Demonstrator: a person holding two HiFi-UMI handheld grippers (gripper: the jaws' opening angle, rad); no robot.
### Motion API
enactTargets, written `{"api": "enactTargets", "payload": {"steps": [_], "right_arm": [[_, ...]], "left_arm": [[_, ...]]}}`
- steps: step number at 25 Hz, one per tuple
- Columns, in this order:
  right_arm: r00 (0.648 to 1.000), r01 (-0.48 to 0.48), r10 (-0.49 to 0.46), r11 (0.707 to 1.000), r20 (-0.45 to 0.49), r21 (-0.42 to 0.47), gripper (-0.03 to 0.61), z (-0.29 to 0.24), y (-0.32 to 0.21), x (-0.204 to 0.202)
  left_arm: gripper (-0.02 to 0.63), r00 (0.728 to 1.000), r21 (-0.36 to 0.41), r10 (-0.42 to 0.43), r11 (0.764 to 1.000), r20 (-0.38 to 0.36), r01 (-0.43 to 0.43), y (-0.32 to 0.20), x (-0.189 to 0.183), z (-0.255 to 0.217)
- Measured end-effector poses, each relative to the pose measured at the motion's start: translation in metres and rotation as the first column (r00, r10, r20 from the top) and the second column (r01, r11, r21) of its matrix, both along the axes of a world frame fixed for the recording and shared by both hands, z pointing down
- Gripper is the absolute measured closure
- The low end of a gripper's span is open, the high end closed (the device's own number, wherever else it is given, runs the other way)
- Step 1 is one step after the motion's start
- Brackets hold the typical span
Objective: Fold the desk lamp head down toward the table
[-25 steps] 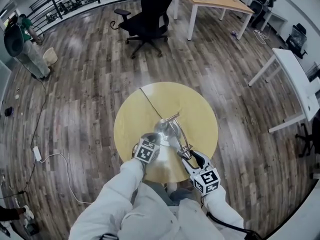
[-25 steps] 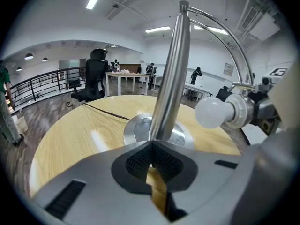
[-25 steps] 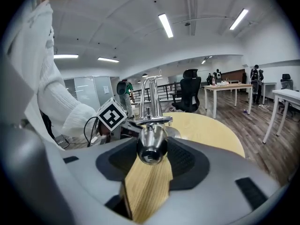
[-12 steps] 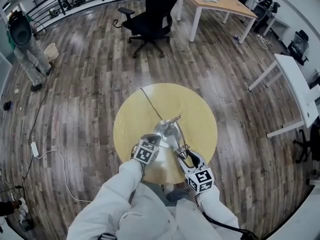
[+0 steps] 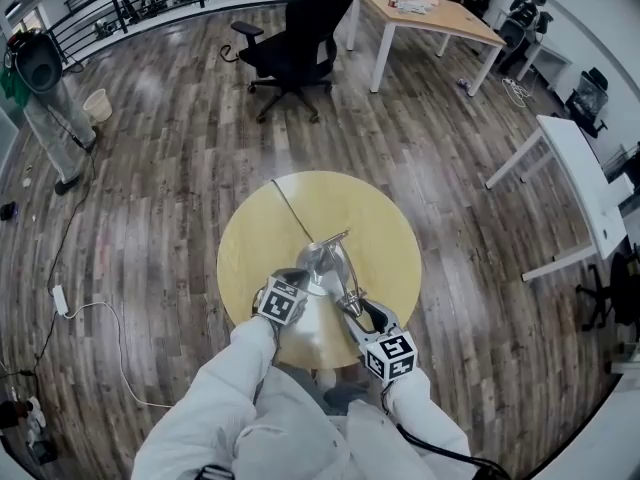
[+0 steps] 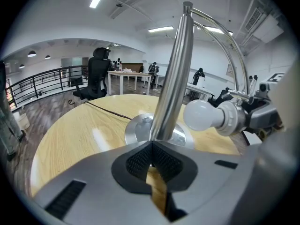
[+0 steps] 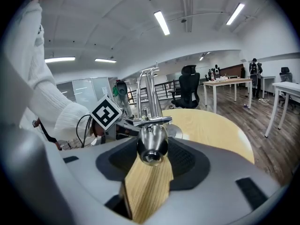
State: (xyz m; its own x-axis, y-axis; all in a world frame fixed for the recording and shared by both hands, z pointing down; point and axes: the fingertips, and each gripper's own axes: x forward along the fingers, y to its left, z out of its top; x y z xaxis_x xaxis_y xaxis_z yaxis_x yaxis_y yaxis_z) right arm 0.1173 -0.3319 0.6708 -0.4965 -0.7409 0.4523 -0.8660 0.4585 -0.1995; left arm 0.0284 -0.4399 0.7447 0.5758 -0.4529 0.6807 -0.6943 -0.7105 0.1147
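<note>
A chrome desk lamp stands on the round yellow table point(image 5: 250, 238). Its disc base point(image 6: 138, 127) sits mid-table and its straight pole point(image 6: 175, 69) rises from it. My left gripper point(image 6: 152, 146) is shut on the pole just above the base, near the table's front point(image 5: 303, 286). The curved arm carries the lamp head with a white bulb point(image 6: 204, 115) pointing left. My right gripper point(image 7: 150, 150) is shut on the chrome back end of the lamp head point(image 7: 151, 143), to the right of the pole point(image 5: 358, 311). A dark cord point(image 5: 288, 211) runs from the base to the far edge.
A black office chair point(image 5: 293, 40) and a wooden desk point(image 5: 432, 8) stand beyond the table. A white desk point(image 5: 583, 173) is at the right. A person point(image 5: 42, 83) stands far left by a railing. A white cable point(image 5: 95, 313) lies on the wood floor.
Both grippers keep their hold. The right gripper with the lamp head has shifted slightly toward the pole. The head view has drifted a little, and the person at the left has moved.
</note>
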Motion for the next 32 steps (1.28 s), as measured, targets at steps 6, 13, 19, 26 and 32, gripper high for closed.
{"api": "enactTargets", "payload": {"steps": [6,13,19,26,32], "right_arm": [[0.995,-0.081,0.078,0.996,0.060,0.050,0.382,-0.031,0.021,0.023],[0.978,-0.188,0.170,0.970,0.124,0.152,0.383,-0.090,0.021,0.027],[0.975,-0.221,0.217,0.969,0.046,0.111,0.551,-0.072,0.028,0.009],[0.980,-0.195,0.188,0.975,0.072,0.110,0.561,-0.073,0.043,0.000],[0.980,-0.187,0.181,0.979,0.077,0.079,0.561,-0.081,0.056,0.018]], "left_arm": [[0.614,0.991,0.076,-0.105,0.991,-0.078,0.111,0.017,-0.018,-0.040],[0.614,0.942,0.095,-0.265,0.953,-0.206,0.289,0.084,-0.028,-0.096],[0.614,0.899,-0.032,-0.342,0.937,-0.273,0.347,0.145,-0.022,-0.116],[0.614,0.889,-0.028,-0.366,0.927,-0.275,0.373,0.171,-0.023,-0.118],[0.614,0.883,0.049,-0.389,0.909,-0.262,0.415,0.177,-0.025,-0.136]]}}
